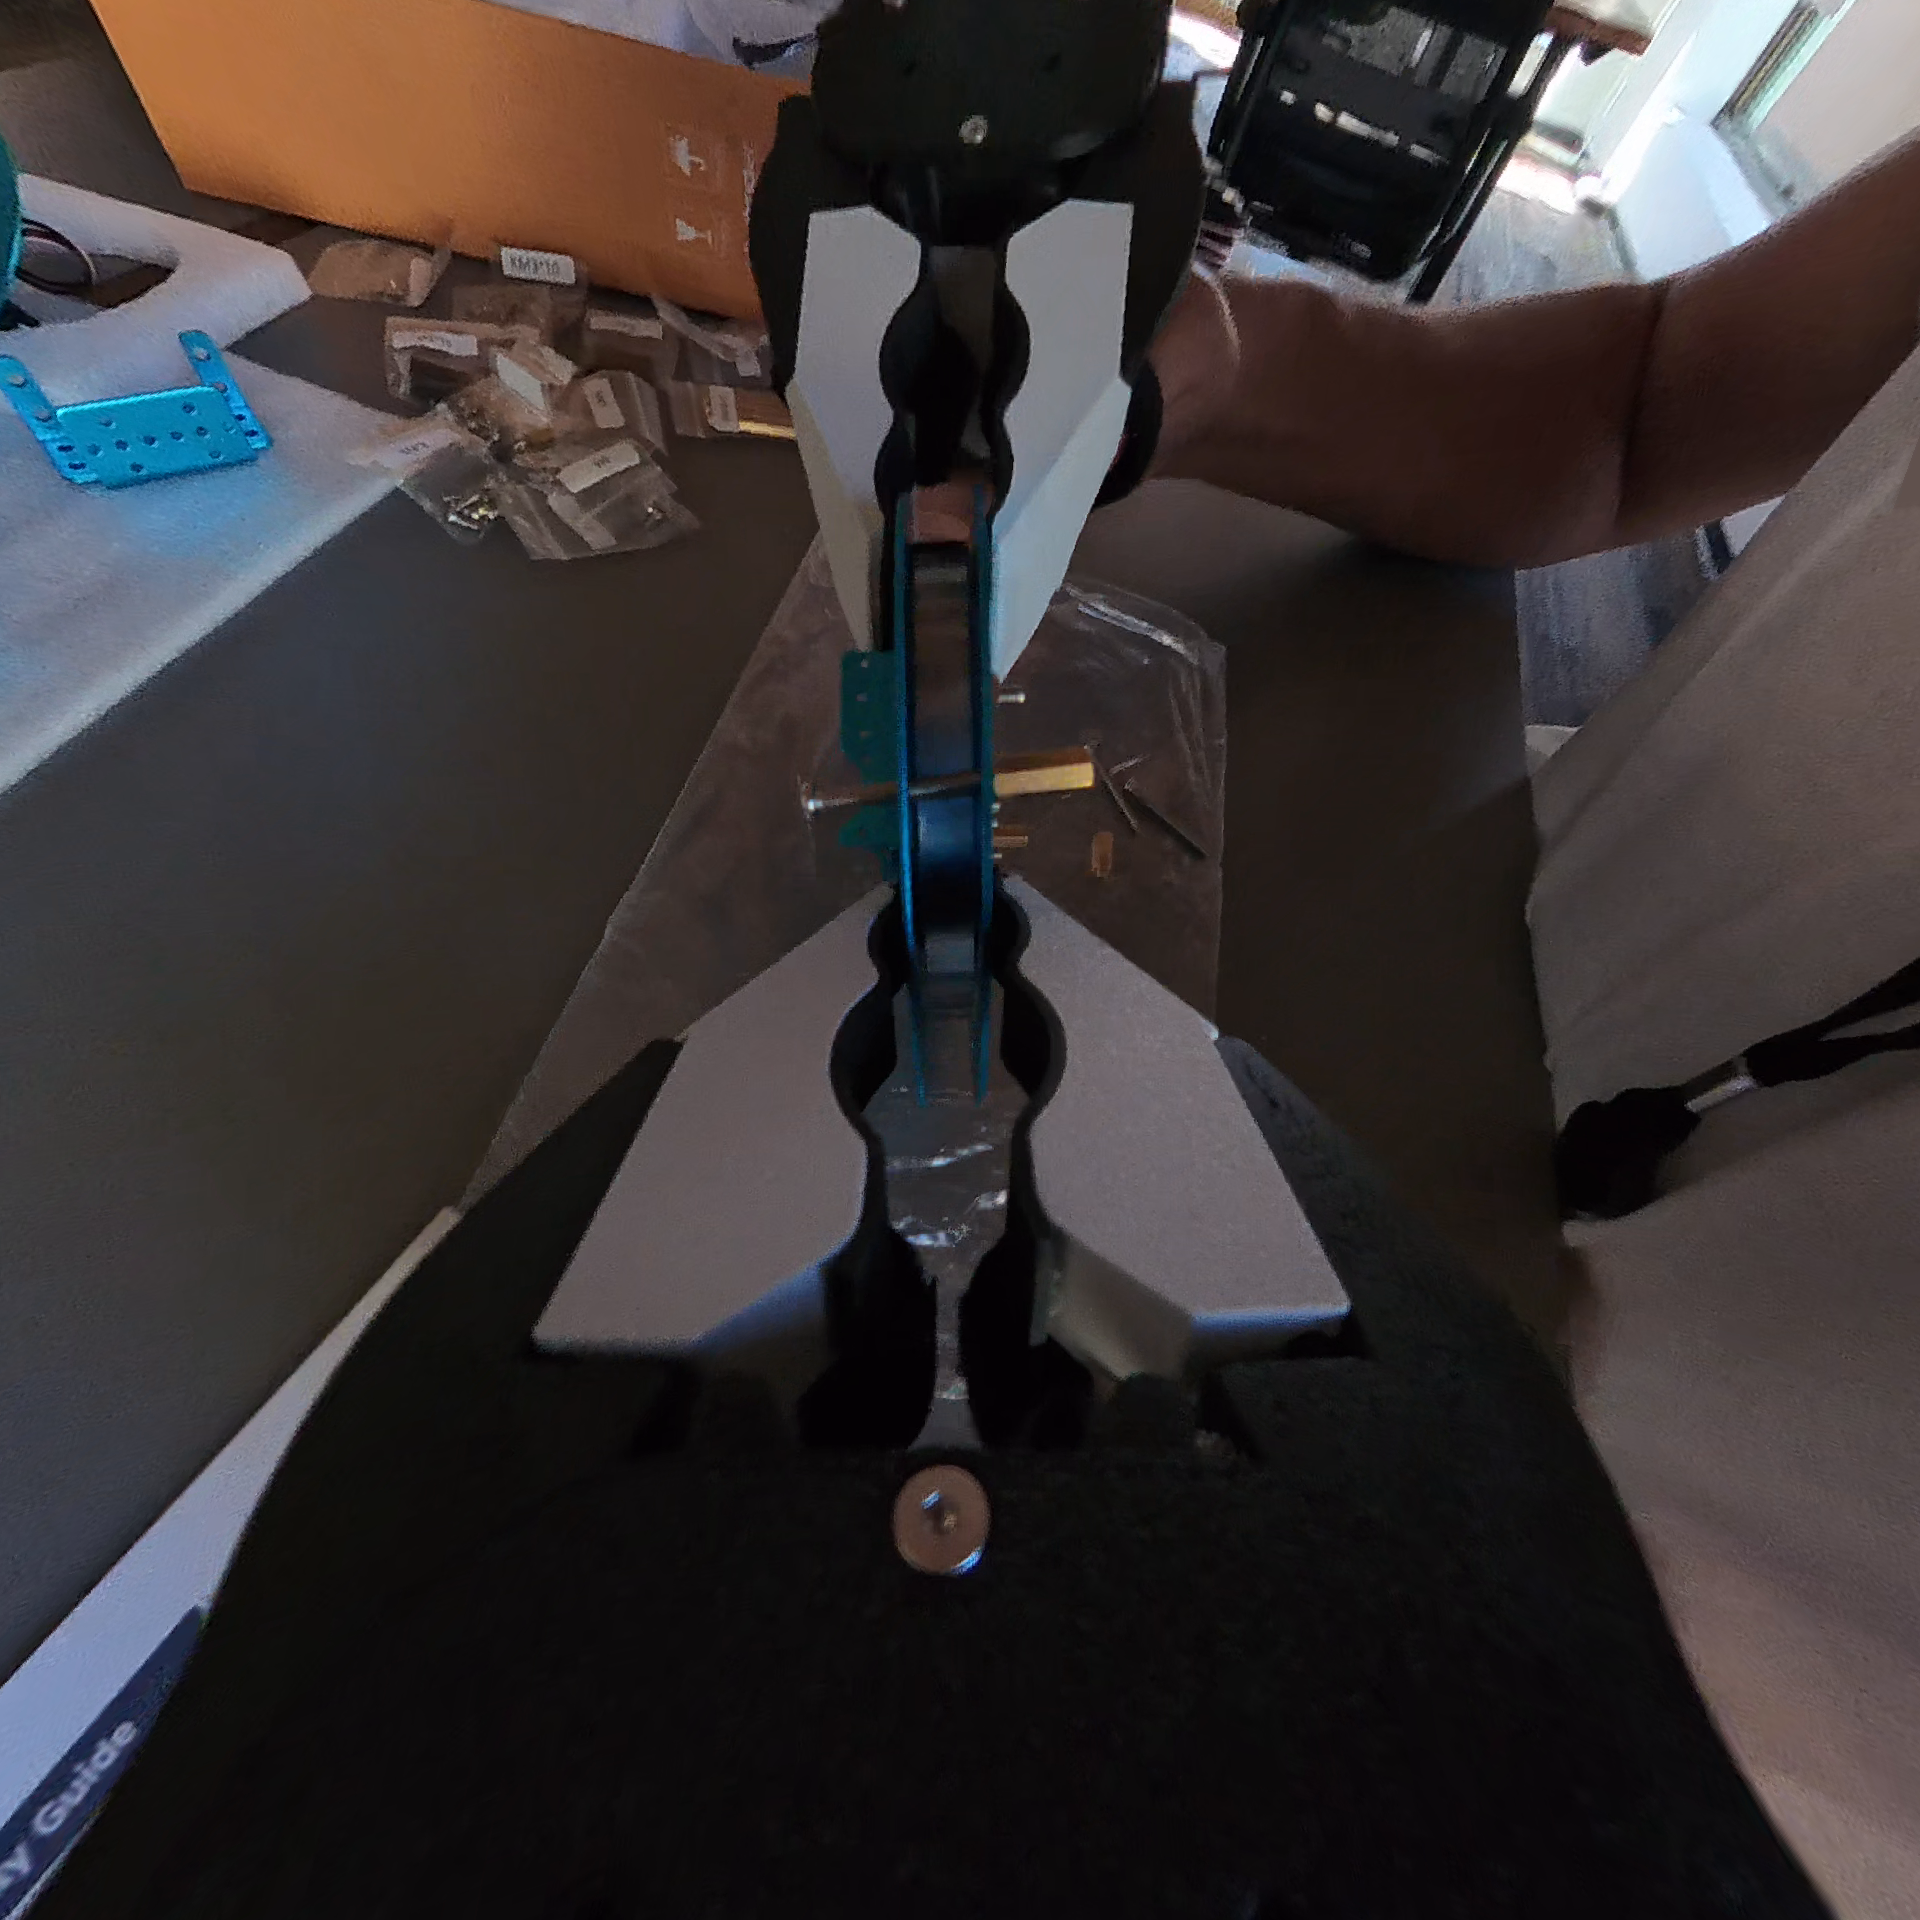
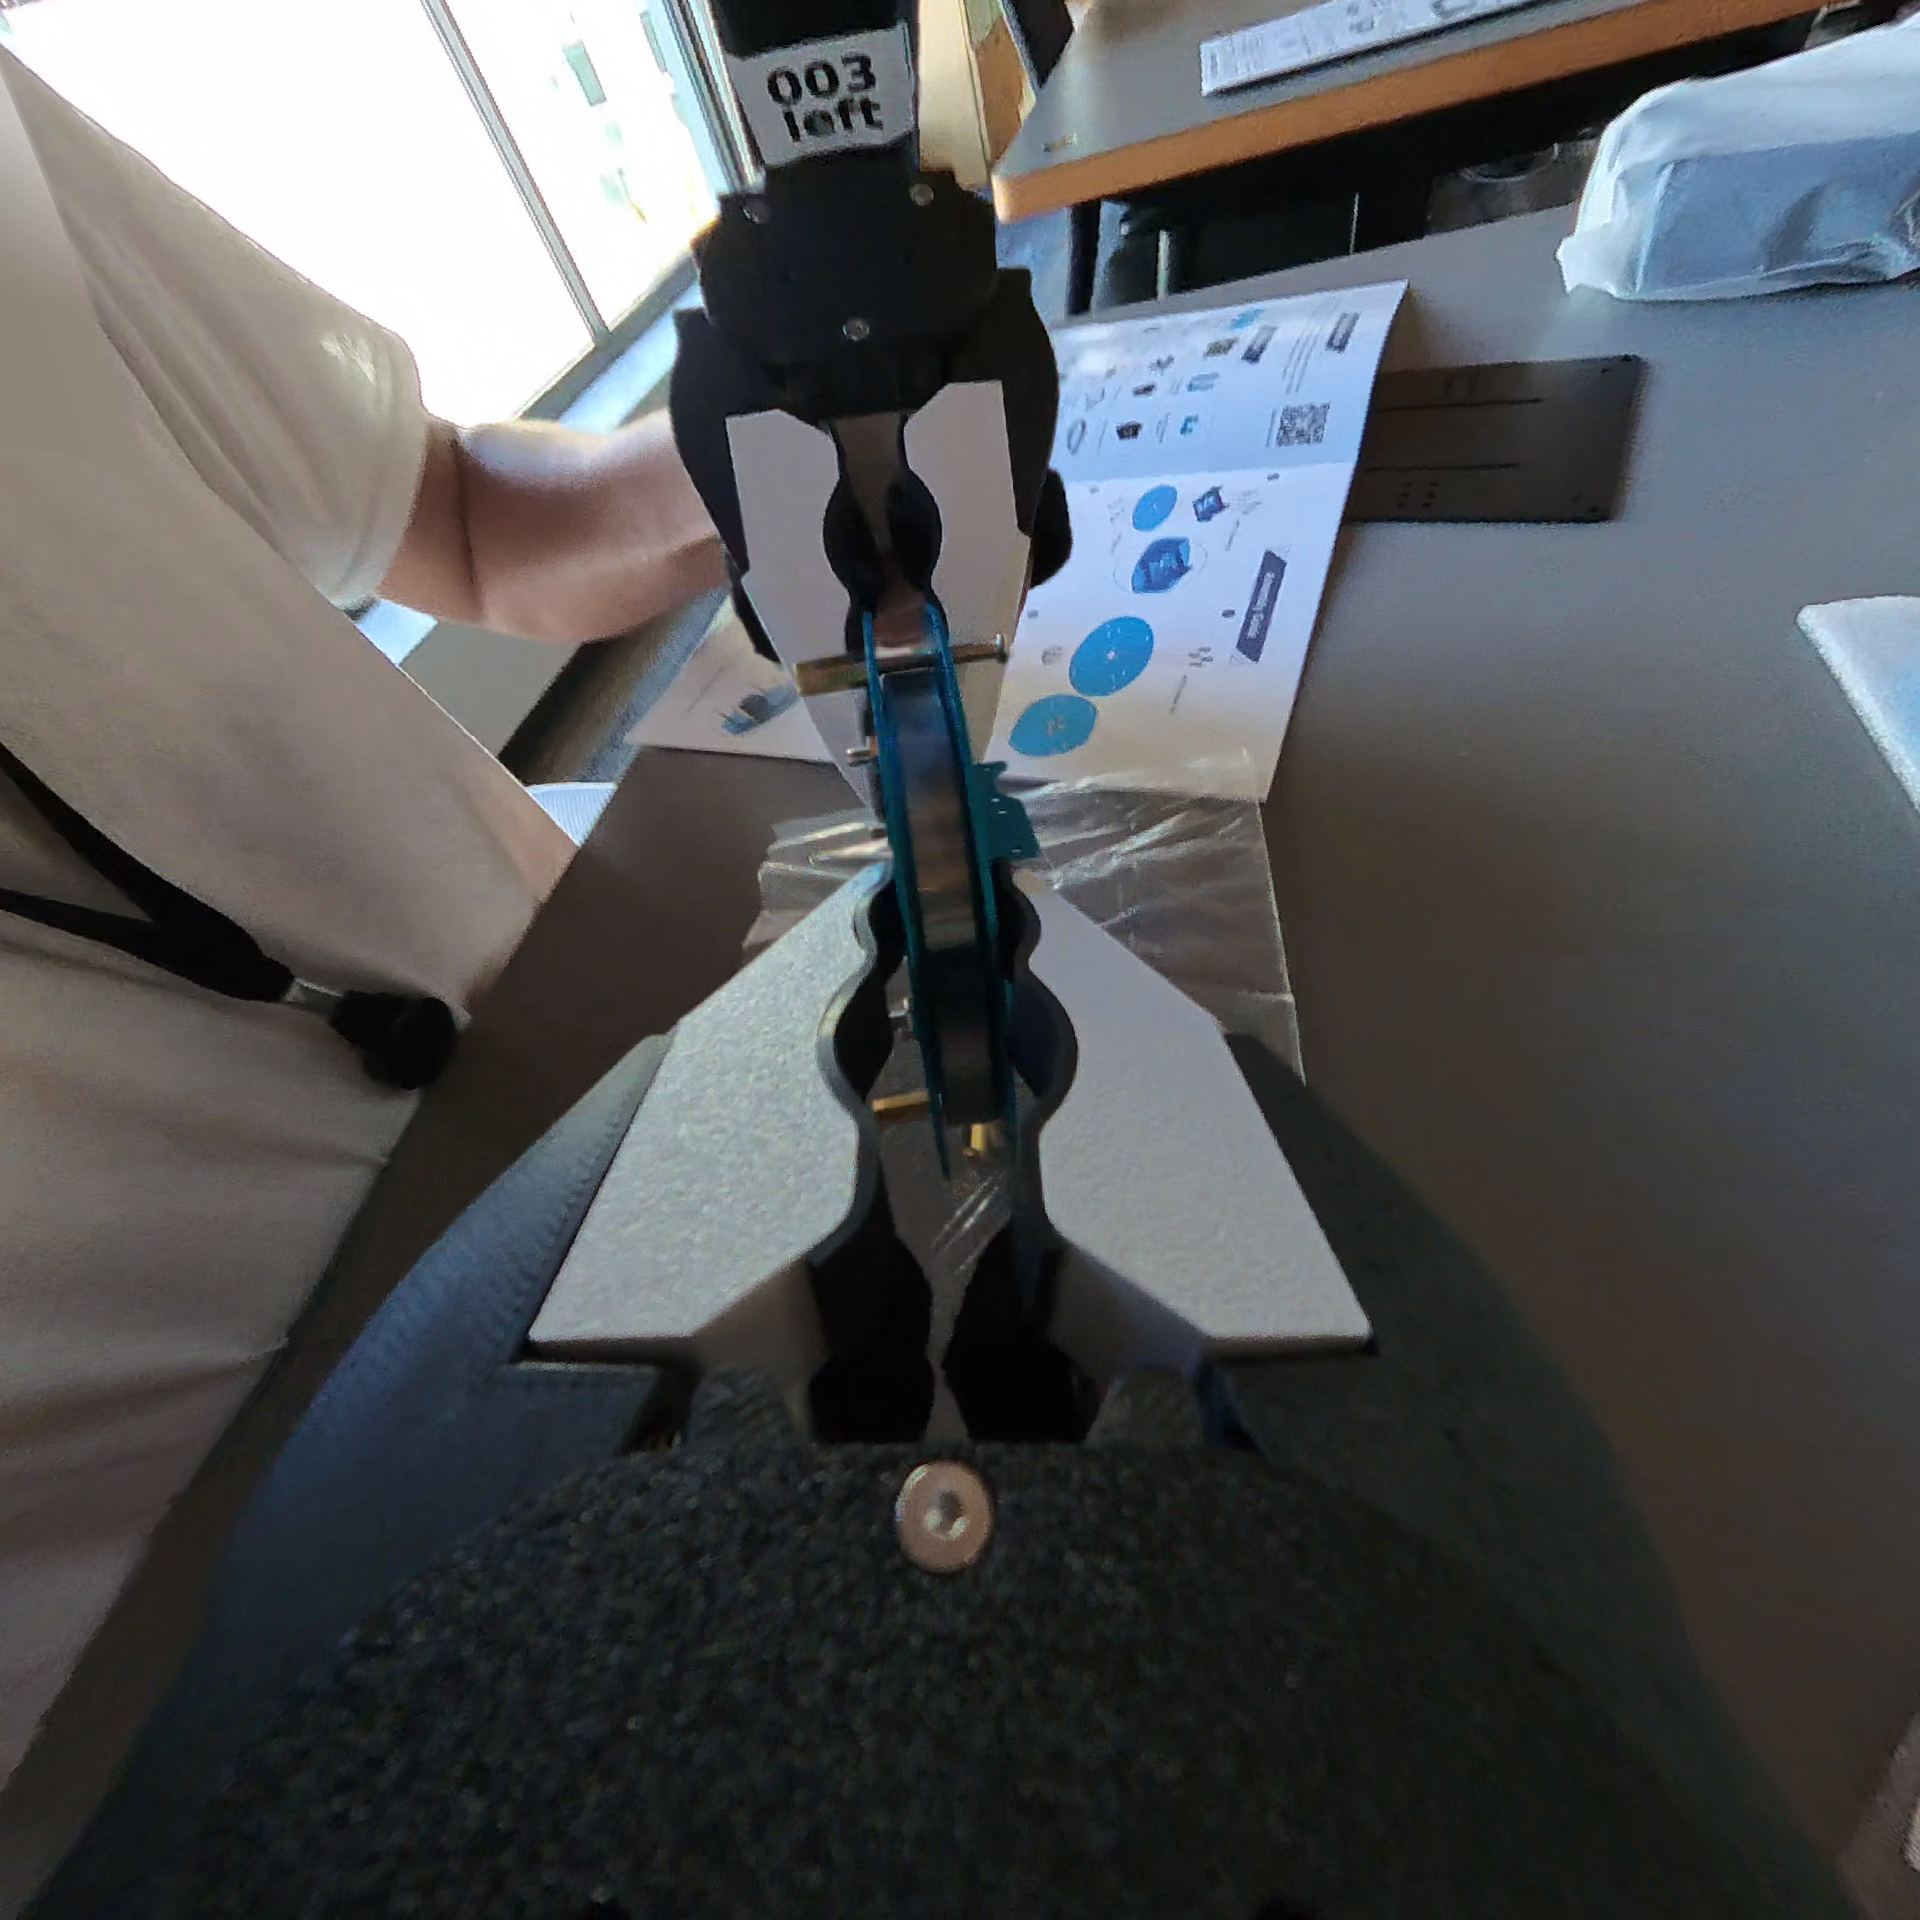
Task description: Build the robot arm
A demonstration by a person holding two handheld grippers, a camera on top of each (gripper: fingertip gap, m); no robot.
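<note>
The left tool and the right tool face each other, each clamped on opposite rims of one blue disc assembly, held edge-on between them above a clear plastic sheet on the counter. A brass standoff sticks out sideways from it. Only the left wrist view shows the small parts bags and a blue bracket; only the right shows the instruction sheet.
</note>
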